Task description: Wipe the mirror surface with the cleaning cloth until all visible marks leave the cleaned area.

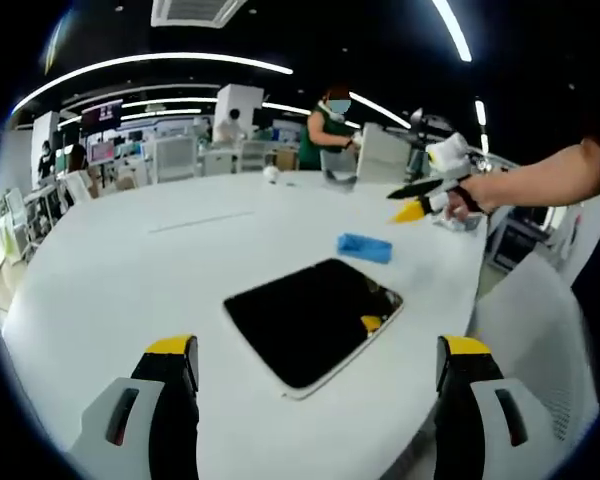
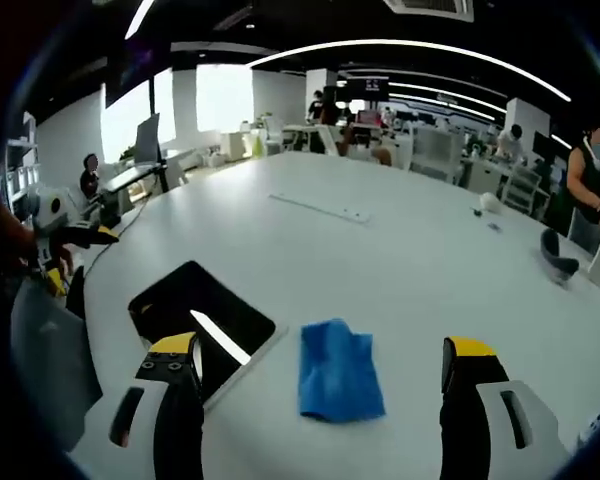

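You're in a big open-plan office or lab w/ a dark ceiling. Long curved white light strips [image 2: 410, 47] sweep overhead at 12 o'clock, plus a square ceiling air-con vent [image 1: 193, 10]. You're at a broad round white table [image 1: 130, 270]. Beyond it, at 10–11 o'clock in the left gripper view, rows of white desks and chairs [image 1: 175, 155] w/ wall-mounted screens [image 1: 102, 115]. A person in a green top [image 1: 325, 130] stands at 1 o'clock.
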Available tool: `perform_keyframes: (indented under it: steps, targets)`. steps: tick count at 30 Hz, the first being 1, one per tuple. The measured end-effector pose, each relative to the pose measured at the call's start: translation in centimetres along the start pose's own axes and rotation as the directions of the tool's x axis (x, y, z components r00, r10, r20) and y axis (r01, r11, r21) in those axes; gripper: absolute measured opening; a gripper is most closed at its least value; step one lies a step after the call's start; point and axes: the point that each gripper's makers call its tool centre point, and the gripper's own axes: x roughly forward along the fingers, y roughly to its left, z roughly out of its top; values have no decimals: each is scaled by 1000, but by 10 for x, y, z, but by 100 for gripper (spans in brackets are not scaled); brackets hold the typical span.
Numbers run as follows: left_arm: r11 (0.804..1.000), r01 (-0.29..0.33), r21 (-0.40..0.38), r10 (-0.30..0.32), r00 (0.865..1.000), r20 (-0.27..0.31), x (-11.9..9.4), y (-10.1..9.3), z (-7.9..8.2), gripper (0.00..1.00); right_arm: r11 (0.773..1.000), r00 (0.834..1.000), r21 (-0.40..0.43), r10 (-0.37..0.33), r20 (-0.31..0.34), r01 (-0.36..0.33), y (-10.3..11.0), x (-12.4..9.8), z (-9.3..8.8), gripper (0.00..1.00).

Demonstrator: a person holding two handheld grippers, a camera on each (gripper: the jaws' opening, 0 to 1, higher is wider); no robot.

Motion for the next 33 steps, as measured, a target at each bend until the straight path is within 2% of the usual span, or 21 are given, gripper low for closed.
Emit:
perform_keyframes:
  steps: [4, 9, 12, 15, 19, 21, 23, 26, 33]
  targets:
    - [998, -50, -41, 51, 998, 30, -12, 2, 3, 100, 999, 1000, -39, 5, -5, -6, 3, -13, -18, 100]
    - [999, -43, -8, 43, 999, 11, -14, -5, -1, 100, 999, 1000, -27, 19, -14, -19, 6, -30, -40, 100]
    - [999, -47, 9, 47, 999, 16, -13, -4, 0, 100, 1000, 1000, -18, 7, 13, -6, 5, -42, -44, 100]
    - [999, -52, 2, 52, 998, 36, -15, -2, 4, 100, 1000, 1000, 23, -3, 5, 3, 5, -53, -53, 100]
    - [998, -52, 22, 52, 998, 26, -17, 0, -1, 100, 1000, 1000, -4, -13, 14, 13, 7, -62, -61, 100]
    - [998, -65, 12, 64, 998, 21, -21, 4, -3, 100, 1000, 1000, 16, -13, 12, 13, 8, -65, -66, 100]
    - [997, -72, -15, 72, 996, 42, -27, 6, 0, 100, 1000, 1000, 28, -13, 5, 13, 11, -69, -71, 100]
    - [996, -85, -13, 85, 995, 44, -31, 9, -1, 100, 1000, 999, 17, -13, 31, 12, 16, -76, -74, 100]
    - [995, -102, -9, 103, 994, 48, -40, 11, -2, 100, 1000, 1000, 13, -20, 2, 20, 18, -89, -94, 100]
